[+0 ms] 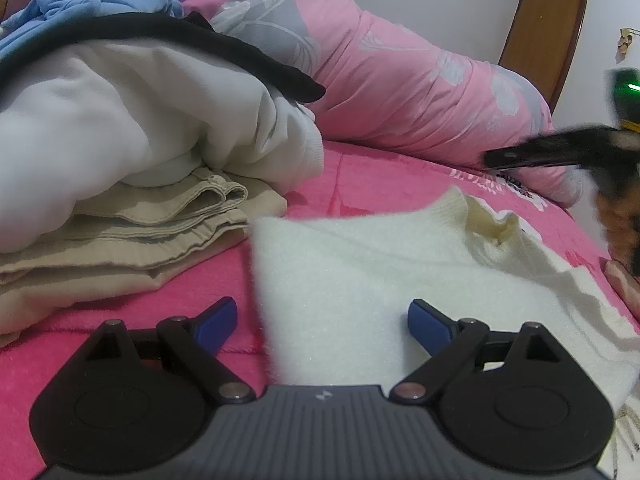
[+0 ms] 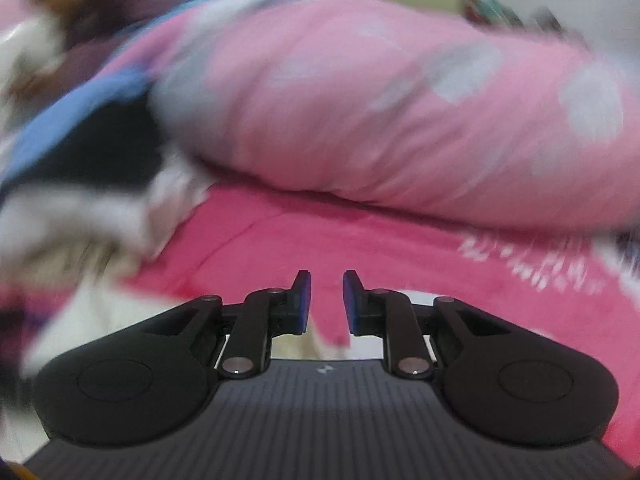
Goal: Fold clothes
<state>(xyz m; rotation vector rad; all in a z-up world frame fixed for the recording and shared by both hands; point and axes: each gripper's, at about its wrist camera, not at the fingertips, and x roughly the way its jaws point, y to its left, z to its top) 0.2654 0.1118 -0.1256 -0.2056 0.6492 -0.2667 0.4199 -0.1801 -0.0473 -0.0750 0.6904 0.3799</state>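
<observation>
My left claw (image 1: 322, 322) hangs wide open over a bed covered in a hot-pink blanket (image 1: 372, 176). Its blue pads (image 1: 218, 320) stand far apart and grip nothing; the near left corner of a cream knit sweater (image 1: 360, 276) lies on the blanket between them. The sweater is spread flat toward the bed's right edge, its neck opening (image 1: 494, 226) pointing away from me.

Toward the bed's left side sits a heap of clothes: folded beige trousers (image 1: 120, 236) at the bottom, a bulky white garment (image 1: 132, 120) on top of them, a black garment (image 1: 224, 50) draped over that, and light blue fabric (image 1: 100, 0) behind. A rolled pink floral quilt (image 1: 400, 80) runs along the far side of the bed. No basket or box shows in either view.

My right claw (image 2: 327, 300) is nearly closed, a narrow gap left between its pads, with only pink blanket visible behind the gap and nothing pinched. Its view is badly smeared. From the left camera, the right claw enters as a dark blur at the right edge, above the sweater.
</observation>
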